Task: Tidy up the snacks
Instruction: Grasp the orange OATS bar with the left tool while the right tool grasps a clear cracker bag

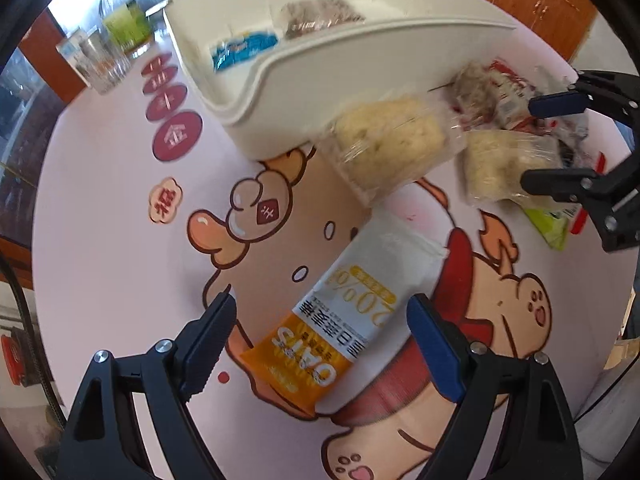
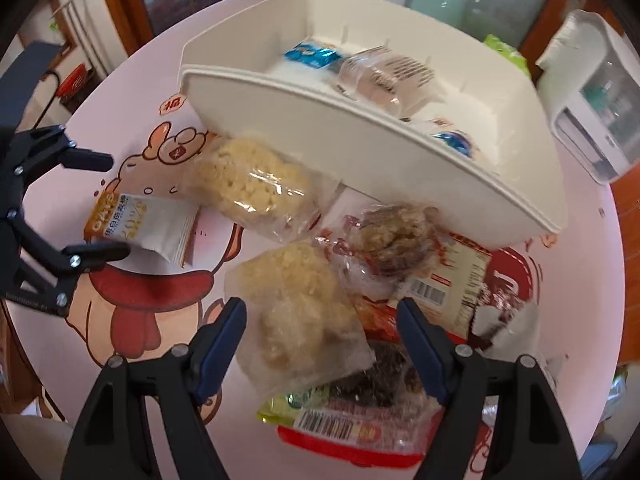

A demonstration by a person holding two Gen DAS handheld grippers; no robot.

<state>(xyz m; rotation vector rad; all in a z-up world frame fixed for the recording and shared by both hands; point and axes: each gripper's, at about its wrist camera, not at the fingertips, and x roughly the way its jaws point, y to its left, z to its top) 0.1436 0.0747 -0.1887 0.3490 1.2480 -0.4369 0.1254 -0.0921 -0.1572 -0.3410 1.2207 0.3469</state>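
Note:
A white and orange oats packet [image 1: 352, 304] lies flat on the pink cartoon table mat, and my left gripper [image 1: 320, 312] is open right over its near end, fingers on either side. The packet also shows in the right wrist view [image 2: 140, 224], with the left gripper [image 2: 104, 204] around it. My right gripper [image 2: 320, 324] is open above a clear bag of pale puffed snack [image 2: 296, 312] in a pile of packets. A second pale bag [image 2: 256, 188] leans against the white bin [image 2: 304, 128]. The bin holds a blue packet [image 2: 308, 54] and a clear wrapped snack [image 2: 384, 76].
Red-labelled packets [image 2: 460, 276], a dark snack bag [image 2: 372, 380] and a green packet lie under the right gripper. Glasses and a green bottle [image 1: 124, 24] stand at the table's far left. A white appliance [image 2: 592, 100] stands at the far right.

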